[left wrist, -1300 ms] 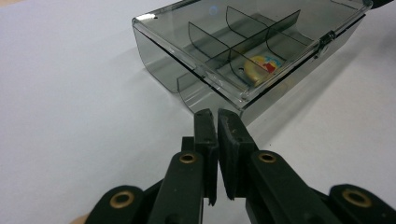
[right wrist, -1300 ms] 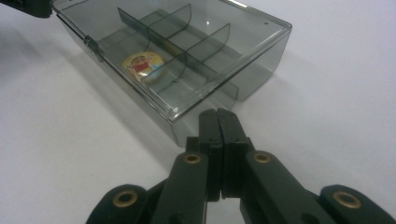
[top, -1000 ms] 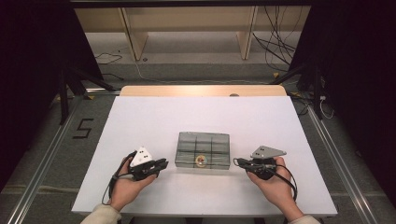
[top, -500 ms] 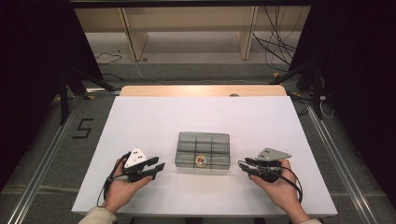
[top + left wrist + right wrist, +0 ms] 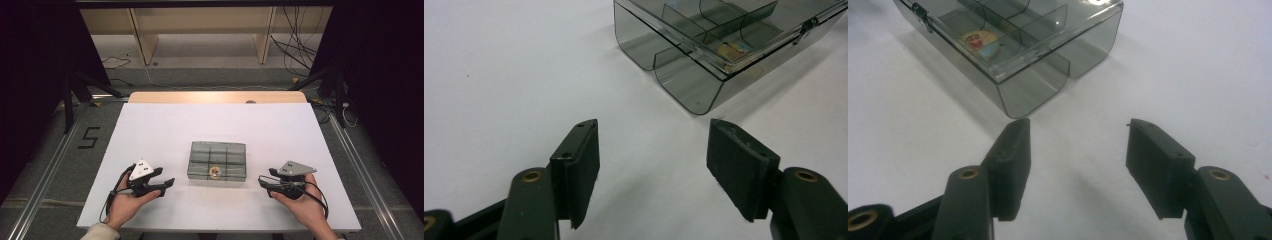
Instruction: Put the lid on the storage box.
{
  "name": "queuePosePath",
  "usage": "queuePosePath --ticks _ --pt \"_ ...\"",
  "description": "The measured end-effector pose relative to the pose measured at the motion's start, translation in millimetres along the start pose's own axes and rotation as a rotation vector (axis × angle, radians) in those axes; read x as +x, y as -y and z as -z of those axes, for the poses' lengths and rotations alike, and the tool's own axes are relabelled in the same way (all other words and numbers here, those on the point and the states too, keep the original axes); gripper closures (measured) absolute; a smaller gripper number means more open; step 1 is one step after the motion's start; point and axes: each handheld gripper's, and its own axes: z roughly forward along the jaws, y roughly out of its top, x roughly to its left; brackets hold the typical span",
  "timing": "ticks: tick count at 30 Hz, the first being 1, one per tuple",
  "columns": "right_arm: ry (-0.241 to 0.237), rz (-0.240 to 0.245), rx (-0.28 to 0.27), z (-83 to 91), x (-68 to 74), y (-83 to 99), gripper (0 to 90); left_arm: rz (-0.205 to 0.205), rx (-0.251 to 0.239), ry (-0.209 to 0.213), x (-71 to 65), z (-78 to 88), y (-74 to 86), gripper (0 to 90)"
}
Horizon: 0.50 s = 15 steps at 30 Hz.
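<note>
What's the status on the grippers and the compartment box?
Left gripper and right gripper open, jaws just been opening, nothing between the fingers. Smoked compartment box shut, between them, untouched, round sticker inside. Nothing in the way.

A white table (image 5: pixel 150 130) stands on grey floor (image 5: pixel 55 165), wooden shelving (image 5: pixel 200 30) behind, dark surroundings.
</note>
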Motion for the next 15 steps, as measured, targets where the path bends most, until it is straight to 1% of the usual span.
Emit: queuePosePath --ticks 4,6,9,12,15 --pt "0.017 -0.003 -0.001 3.3 -1.4 2.4 39.7 -0.006 0.004 -0.009 2.2 2.8 1.6 33.0" --pt "0.021 -0.010 -0.003 5.5 -2.7 4.0 38.9 -0.003 0.002 -0.008 2.9 3.5 2.5 31.8" --pt "0.028 -0.016 0.003 7.5 -4.8 6.7 38.0 -0.003 0.012 -0.004 2.8 3.5 3.7 30.9" --pt "0.033 -0.023 0.011 8.2 -5.9 9.3 37.2 -0.020 0.020 -0.012 3.0 3.2 3.7 28.4" --pt "0.033 -0.027 0.012 7.9 -6.2 9.9 35.9 -0.008 0.016 -0.017 3.5 2.8 3.5 25.9"
